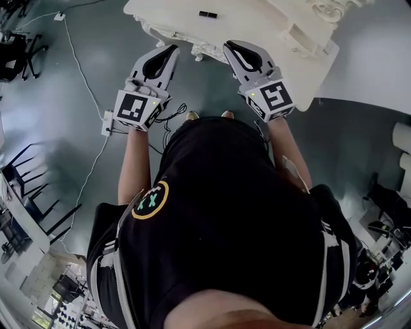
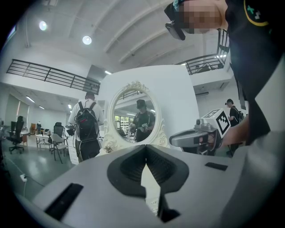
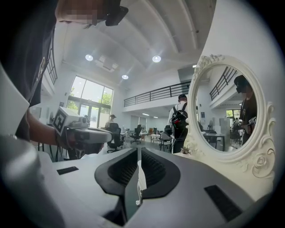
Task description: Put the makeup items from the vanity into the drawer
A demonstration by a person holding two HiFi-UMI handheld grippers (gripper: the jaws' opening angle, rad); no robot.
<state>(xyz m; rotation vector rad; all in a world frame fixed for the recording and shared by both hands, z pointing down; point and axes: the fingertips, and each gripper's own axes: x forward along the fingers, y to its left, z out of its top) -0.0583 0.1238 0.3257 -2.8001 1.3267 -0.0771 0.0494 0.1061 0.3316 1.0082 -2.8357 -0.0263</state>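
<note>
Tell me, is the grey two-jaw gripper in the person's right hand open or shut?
Shut, empty: on the grey right gripper the black ribbed pads meet at their tips, nothing between.

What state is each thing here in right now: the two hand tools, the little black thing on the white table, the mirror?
Left gripper: fingers shut, nothing between them, held in the air.
Right gripper: fingers shut, nothing between them, held in the air.
Black makeup item: lying flat on the vanity, untouched.
Mirror: standing upright.
</note>
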